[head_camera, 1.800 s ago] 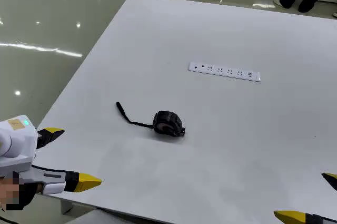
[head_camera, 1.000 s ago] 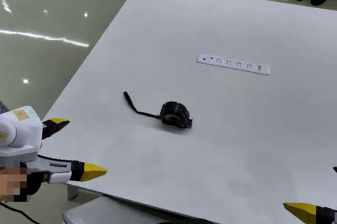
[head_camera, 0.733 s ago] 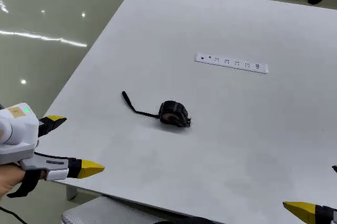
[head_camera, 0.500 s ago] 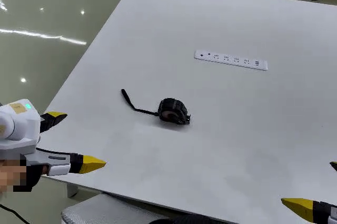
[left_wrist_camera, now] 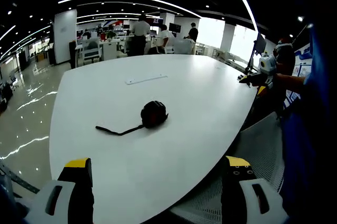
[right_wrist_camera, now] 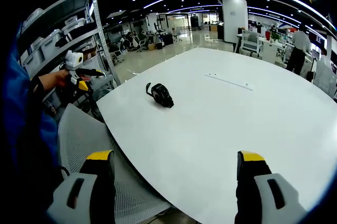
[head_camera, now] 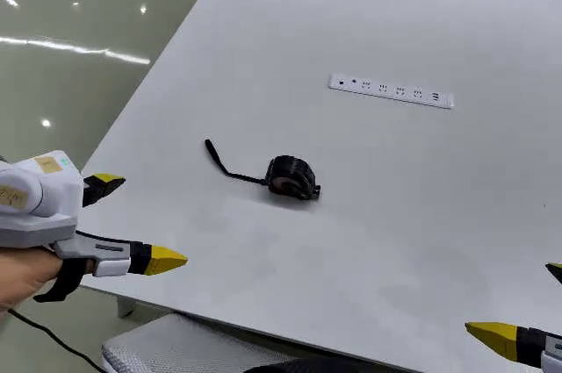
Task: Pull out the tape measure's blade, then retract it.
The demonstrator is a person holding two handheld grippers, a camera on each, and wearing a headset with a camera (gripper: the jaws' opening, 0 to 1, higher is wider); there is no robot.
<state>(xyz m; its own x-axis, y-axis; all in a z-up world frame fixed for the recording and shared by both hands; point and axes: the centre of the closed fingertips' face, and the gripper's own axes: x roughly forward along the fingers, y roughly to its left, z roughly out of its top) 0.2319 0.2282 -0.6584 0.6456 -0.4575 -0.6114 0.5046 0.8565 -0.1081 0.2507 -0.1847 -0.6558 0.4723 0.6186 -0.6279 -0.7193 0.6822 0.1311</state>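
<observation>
A black tape measure lies on the white table, its black strap trailing off to the left. Its blade is wound in. My left gripper hovers open over the table's near left edge, a good way short of the tape measure. At the near right corner my right gripper is open too, with nothing between its fingertips. From there the tape measure lies far ahead on the left.
A white power strip lies flat on the table beyond the tape measure. A grey mesh chair seat sits just below the table's near edge. Shiny floor runs along the left side. People stand at distant desks.
The head camera has shifted, so the whole scene sits a little differently. My left gripper has edged forward and right over the table's corner. The tape measure has not moved.
</observation>
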